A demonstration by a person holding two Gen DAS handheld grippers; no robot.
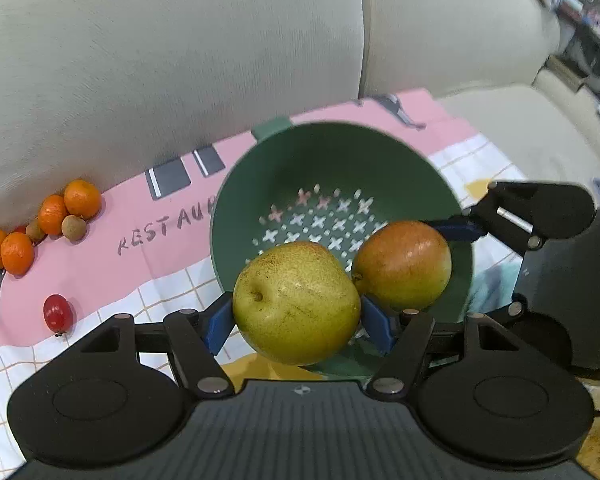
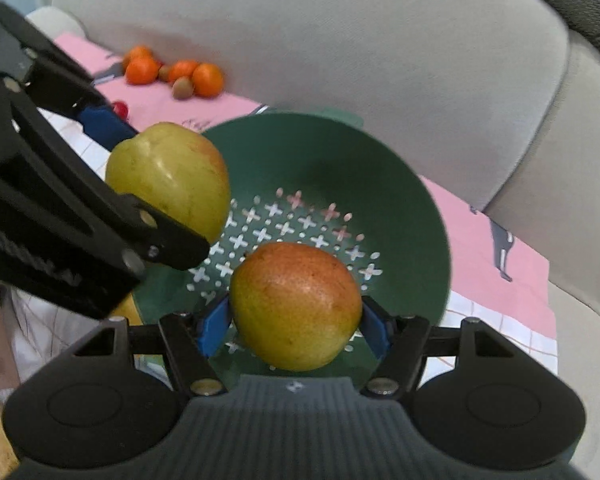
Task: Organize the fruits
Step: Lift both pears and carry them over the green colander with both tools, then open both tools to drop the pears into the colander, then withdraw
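My left gripper (image 1: 296, 320) is shut on a yellow-green pear (image 1: 296, 300), held over the near rim of a green colander (image 1: 340, 152). My right gripper (image 2: 296, 326) is shut on a red-and-yellow pear (image 2: 296, 304) above the colander's perforated floor (image 2: 292, 220). That red-and-yellow pear (image 1: 402, 264) hangs just right of the first one in the left wrist view. The yellow-green pear (image 2: 168, 176) and the left gripper's blue finger (image 2: 100, 124) appear at left in the right wrist view. The colander holds no fruit lying in it.
The colander stands on a pink and white checked cloth (image 1: 112, 248) spread over a beige sofa (image 1: 180, 60). Several small oranges (image 1: 82, 198) and brownish round fruits (image 1: 74, 227) lie against the backrest at left. A red oval fruit (image 1: 57, 313) lies alone nearer.
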